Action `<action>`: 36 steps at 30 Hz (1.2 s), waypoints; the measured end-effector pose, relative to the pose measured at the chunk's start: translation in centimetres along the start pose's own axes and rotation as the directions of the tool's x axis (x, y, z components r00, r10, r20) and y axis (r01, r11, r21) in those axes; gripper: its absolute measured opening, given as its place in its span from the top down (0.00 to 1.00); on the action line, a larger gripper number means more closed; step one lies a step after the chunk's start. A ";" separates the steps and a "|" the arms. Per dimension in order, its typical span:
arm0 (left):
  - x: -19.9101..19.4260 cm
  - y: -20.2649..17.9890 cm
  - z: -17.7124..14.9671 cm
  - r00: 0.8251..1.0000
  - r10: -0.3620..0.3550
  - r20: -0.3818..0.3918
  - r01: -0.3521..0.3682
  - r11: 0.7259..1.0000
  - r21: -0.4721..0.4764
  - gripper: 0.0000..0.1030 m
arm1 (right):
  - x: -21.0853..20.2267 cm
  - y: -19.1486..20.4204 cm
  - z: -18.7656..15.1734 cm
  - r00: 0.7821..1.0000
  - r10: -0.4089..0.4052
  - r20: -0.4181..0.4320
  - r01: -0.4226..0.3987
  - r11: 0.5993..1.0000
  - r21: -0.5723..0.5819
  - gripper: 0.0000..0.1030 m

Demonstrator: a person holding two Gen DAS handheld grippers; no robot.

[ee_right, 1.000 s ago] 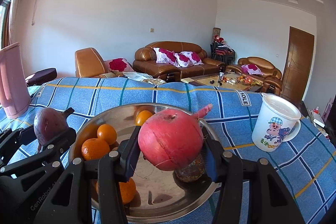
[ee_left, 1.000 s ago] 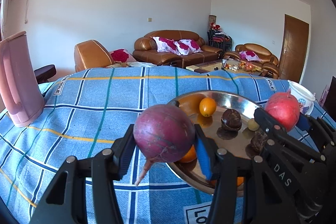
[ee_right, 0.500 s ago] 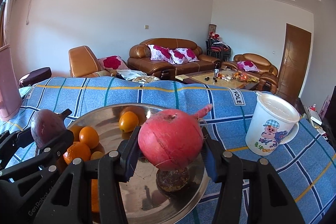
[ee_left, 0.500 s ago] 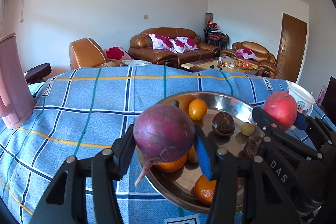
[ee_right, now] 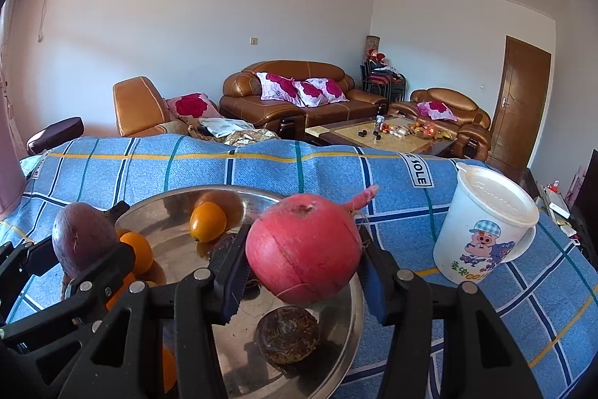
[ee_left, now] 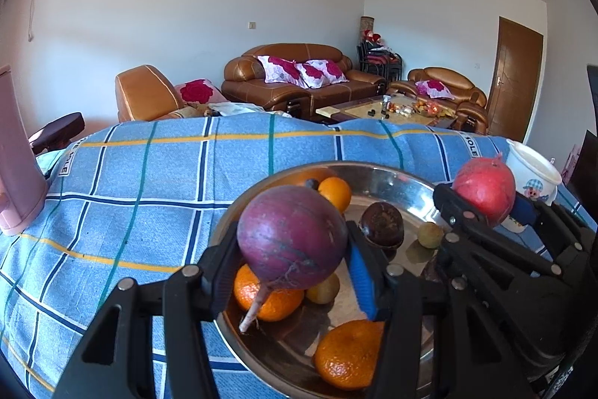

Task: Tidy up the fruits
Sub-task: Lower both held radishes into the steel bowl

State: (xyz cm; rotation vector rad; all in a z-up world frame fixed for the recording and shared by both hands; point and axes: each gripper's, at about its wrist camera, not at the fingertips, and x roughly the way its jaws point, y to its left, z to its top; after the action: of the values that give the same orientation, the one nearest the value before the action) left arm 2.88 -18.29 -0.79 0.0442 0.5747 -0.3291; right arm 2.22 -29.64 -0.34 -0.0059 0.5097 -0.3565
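My left gripper (ee_left: 291, 268) is shut on a round purple fruit (ee_left: 291, 238) and holds it above the left part of a steel plate (ee_left: 392, 174). My right gripper (ee_right: 302, 272) is shut on a red pomegranate-like fruit (ee_right: 302, 245) above the plate's right side (ee_right: 351, 305). The plate holds several oranges (ee_left: 347, 358), a dark brown fruit (ee_left: 381, 223) and a small green one (ee_left: 429, 234). Each gripper shows in the other's view: the purple fruit (ee_right: 82, 238) at left, the red fruit (ee_left: 484, 189) at right.
The plate sits on a blue checked cloth (ee_left: 149, 193). A pink jug (ee_left: 15, 156) stands at the far left. A white lidded cartoon mug (ee_right: 486, 227) stands right of the plate. Sofas and a coffee table lie beyond the table's far edge.
Both grippers, still holding their fruits, have shifted to the right and forward over the plate; the pink jug has slid toward the left edge of view.
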 end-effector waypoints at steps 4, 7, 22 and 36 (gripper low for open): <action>0.7 0.0 0.2 1.000 0.005 -0.021 -0.006 1.000 -0.015 0.47 | 1.0 -0.1 0.4 1.000 0.003 -0.019 -0.003 1.000 -0.005 0.47; 1.2 -0.1 0.4 0.999 0.009 -0.042 -0.010 1.000 -0.024 0.47 | 1.8 -0.2 0.6 0.999 0.011 -0.047 -0.011 1.000 -0.002 0.47; 2.4 -0.4 0.7 0.998 0.018 -0.067 -0.020 0.999 -0.027 0.47 | 3.5 -0.4 0.4 0.989 0.049 -0.136 -0.048 0.999 0.017 0.47; 2.3 -0.3 0.8 0.997 0.052 -0.056 -0.053 0.998 -0.026 0.47 | 2.7 0.2 0.4 0.994 0.042 -0.100 -0.043 0.999 -0.007 0.47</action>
State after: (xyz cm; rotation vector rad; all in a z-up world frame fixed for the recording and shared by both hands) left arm 5.02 -19.31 -1.37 0.0420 0.6321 -0.2693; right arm 4.65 -30.41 -1.30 0.0135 0.6094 -0.3139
